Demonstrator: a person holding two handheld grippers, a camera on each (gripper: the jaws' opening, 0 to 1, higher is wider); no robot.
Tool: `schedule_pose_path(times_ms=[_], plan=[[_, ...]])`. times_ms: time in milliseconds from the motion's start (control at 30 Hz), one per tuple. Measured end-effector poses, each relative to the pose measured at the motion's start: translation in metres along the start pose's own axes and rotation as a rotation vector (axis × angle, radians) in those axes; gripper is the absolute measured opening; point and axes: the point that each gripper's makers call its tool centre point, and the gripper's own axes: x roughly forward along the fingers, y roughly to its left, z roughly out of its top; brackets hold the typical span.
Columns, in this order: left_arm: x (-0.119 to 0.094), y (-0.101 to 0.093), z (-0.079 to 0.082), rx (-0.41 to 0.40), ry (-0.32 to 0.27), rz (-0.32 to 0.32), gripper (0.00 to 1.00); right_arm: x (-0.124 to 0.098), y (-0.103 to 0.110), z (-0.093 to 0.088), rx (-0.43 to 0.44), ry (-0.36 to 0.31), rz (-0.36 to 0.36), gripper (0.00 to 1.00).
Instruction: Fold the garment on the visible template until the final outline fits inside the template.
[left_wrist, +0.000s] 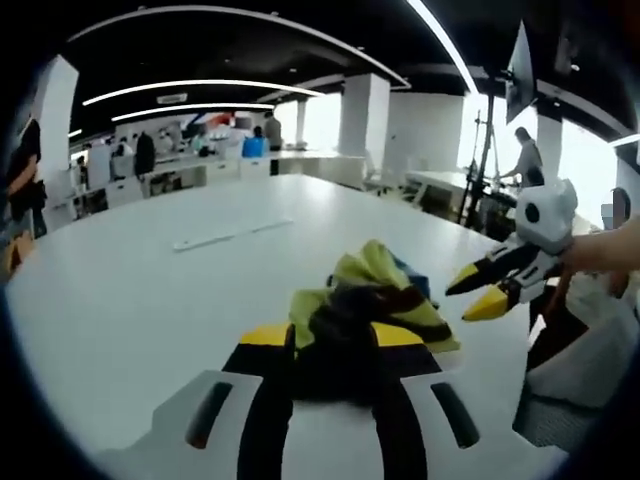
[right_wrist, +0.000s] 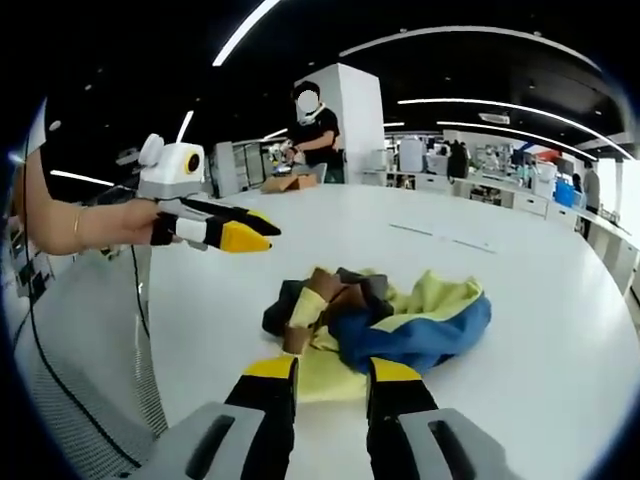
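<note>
A crumpled garment (left_wrist: 385, 285) of yellow-green, blue, dark and brown cloth lies in a heap on the white table (left_wrist: 150, 290). My left gripper (left_wrist: 333, 338) is open just short of it, and dark cloth shows between its yellow-tipped jaws. In the right gripper view the garment (right_wrist: 400, 320) lies ahead of my right gripper (right_wrist: 333, 372), also open, with pale yellow cloth seen in the gap. The left gripper (right_wrist: 245, 232), held by a hand, hovers up and to the left of the heap. The right gripper (left_wrist: 478, 292) hangs in the air beside the garment's right edge.
A thin white strip (left_wrist: 232, 233) lies on the table beyond the garment, seen too as a strip (right_wrist: 440, 236). A grey mesh surface (right_wrist: 85, 380) stands at the table's edge. People work at desks behind, and a tripod (left_wrist: 485, 165) stands at the far right.
</note>
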Motion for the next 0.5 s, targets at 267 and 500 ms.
schedule_pose_path(times_ms=[267, 500], plan=[[0.017, 0.003, -0.009, 0.015, 0.045, -0.026, 0.24, 0.006, -0.001, -0.005, -0.006, 0.016, 0.006, 0.21], [0.035, 0.007, -0.019, 0.050, 0.090, -0.044, 0.22, 0.011, -0.004, -0.005, -0.008, 0.019, 0.010, 0.18]])
